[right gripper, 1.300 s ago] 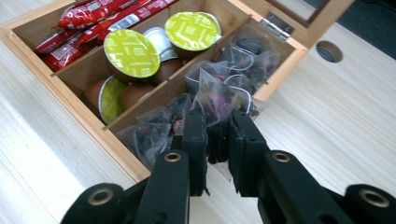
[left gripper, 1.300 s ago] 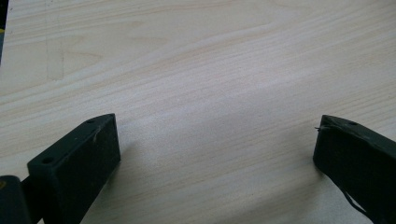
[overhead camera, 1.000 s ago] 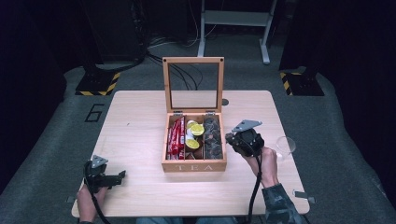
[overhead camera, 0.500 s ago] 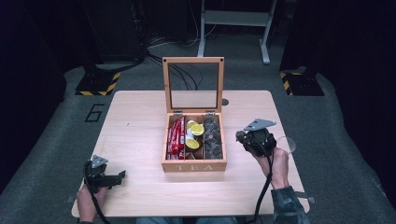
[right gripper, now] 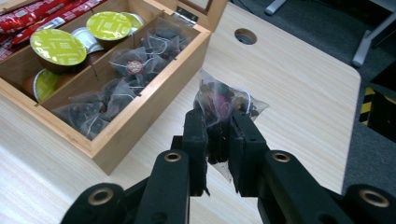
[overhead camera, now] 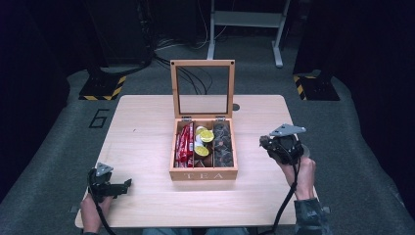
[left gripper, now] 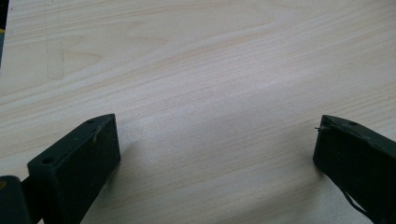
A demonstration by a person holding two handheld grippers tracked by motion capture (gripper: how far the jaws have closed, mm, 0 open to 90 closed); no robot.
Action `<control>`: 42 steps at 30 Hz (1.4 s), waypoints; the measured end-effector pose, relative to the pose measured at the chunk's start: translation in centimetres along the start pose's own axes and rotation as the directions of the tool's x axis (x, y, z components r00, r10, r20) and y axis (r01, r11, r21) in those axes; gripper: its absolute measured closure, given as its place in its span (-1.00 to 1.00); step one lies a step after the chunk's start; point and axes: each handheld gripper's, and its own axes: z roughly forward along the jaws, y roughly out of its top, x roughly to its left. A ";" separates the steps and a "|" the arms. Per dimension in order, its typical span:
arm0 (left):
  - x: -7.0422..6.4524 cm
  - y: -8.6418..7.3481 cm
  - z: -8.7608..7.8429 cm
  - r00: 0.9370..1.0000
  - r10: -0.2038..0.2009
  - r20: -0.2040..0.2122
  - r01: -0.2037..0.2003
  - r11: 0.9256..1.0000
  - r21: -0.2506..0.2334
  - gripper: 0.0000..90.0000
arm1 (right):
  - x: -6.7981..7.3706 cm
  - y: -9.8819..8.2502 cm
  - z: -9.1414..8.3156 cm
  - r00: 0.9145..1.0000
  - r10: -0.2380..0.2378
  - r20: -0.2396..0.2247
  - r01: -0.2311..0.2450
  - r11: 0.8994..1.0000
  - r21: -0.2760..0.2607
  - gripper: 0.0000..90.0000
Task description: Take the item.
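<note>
Left gripper (overhead camera: 108, 186): idling at the near left corner of the pale wooden table (overhead camera: 142, 147), jaws spread wide, gripping nothing.
Wooden tea box (overhead camera: 203, 172): sitting mid-table, glass lid propped open for access.
Right gripper (right gripper: 218, 122): jaws clenching a clear pyramid tea bag (right gripper: 223, 99), lifting it just right of the box.

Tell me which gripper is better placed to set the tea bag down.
Right. The right gripper is already shut on the tea bag, beside the tea box. The left gripper rests open near the table corner, holding nothing.
</note>
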 end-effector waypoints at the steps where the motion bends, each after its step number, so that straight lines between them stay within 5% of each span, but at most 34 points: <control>1: 0.0 0.0 0.0 1.000 0.001 -0.001 -0.001 1.000 0.000 -0.99 | -0.2 -0.1 -0.1 1.000 0.006 0.003 -0.006 1.000 -0.003 0.73; 22: 0.0 0.0 0.0 1.000 -0.002 0.000 0.002 1.000 0.001 -0.99 | -4.4 -2.6 -2.5 0.991 0.094 0.093 -0.093 0.996 -0.016 0.73; 42: 0.0 0.0 0.0 1.000 -0.002 0.001 0.002 1.000 -0.001 -0.99 | -8.2 -5.2 -1.2 0.970 0.198 0.139 -0.208 0.976 0.061 0.74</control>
